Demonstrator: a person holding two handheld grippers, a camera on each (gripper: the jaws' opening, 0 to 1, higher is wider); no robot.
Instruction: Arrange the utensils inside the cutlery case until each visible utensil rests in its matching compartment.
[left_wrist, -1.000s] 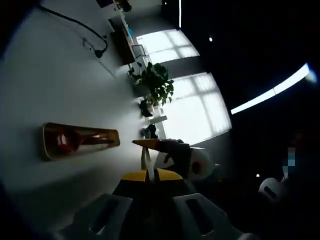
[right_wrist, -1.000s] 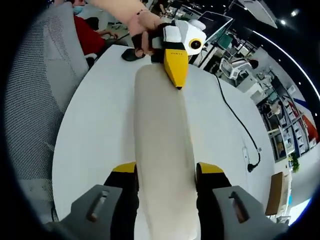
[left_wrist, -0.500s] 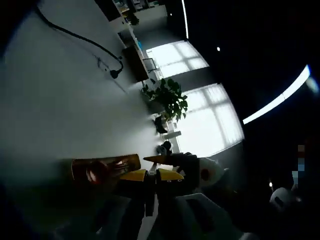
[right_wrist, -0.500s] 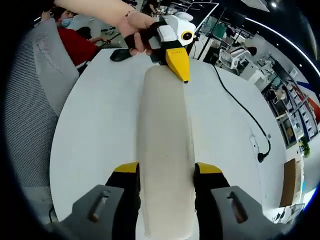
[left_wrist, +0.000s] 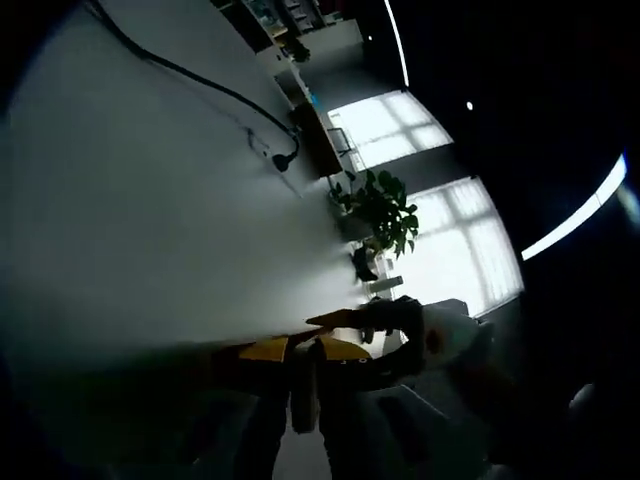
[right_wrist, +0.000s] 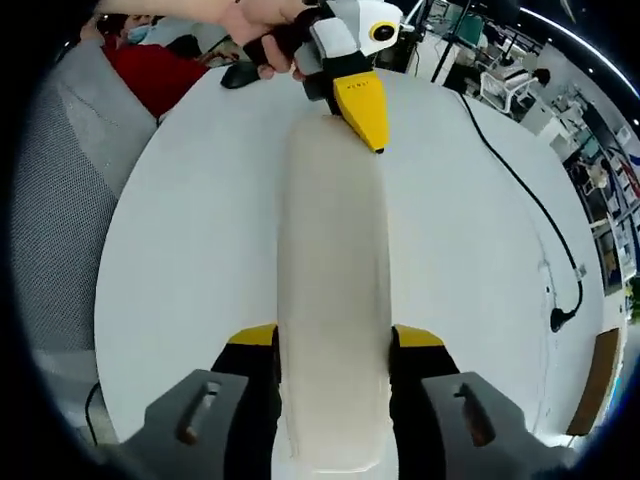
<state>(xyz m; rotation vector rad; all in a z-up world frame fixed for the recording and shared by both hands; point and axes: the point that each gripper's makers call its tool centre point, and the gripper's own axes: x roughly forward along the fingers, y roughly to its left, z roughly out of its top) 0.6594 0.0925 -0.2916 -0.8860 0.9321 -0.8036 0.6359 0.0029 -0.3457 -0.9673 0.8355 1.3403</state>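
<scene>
A long cream oblong piece (right_wrist: 330, 300), which looks like the cutlery case's lid, hangs above the round white table (right_wrist: 190, 250). My right gripper (right_wrist: 333, 340) is shut across its near end, one yellow-padded jaw on each side. At the far end my left gripper (right_wrist: 362, 105), held by a person's hand (right_wrist: 262, 25), clamps the rim. In the left gripper view the piece shows edge-on as a thin pale strip (left_wrist: 303, 390) between the left gripper (left_wrist: 303, 350) pads, with the right gripper (left_wrist: 415, 335) just beyond. A wooden tray (right_wrist: 598, 380) lies at the table's right edge.
A black cable with a plug (right_wrist: 530, 210) runs across the far right of the table, also seen as the cable (left_wrist: 200, 80). A grey mesh chair (right_wrist: 70, 200) stands left, with a person in red (right_wrist: 160, 85) and a black mouse (right_wrist: 240, 75) behind. A potted plant (left_wrist: 385, 205) stands by bright windows.
Both views have swung with the hands. The wooden tray with red utensils slid out of the left gripper view's bottom. The cream piece stays gripped at both ends.
</scene>
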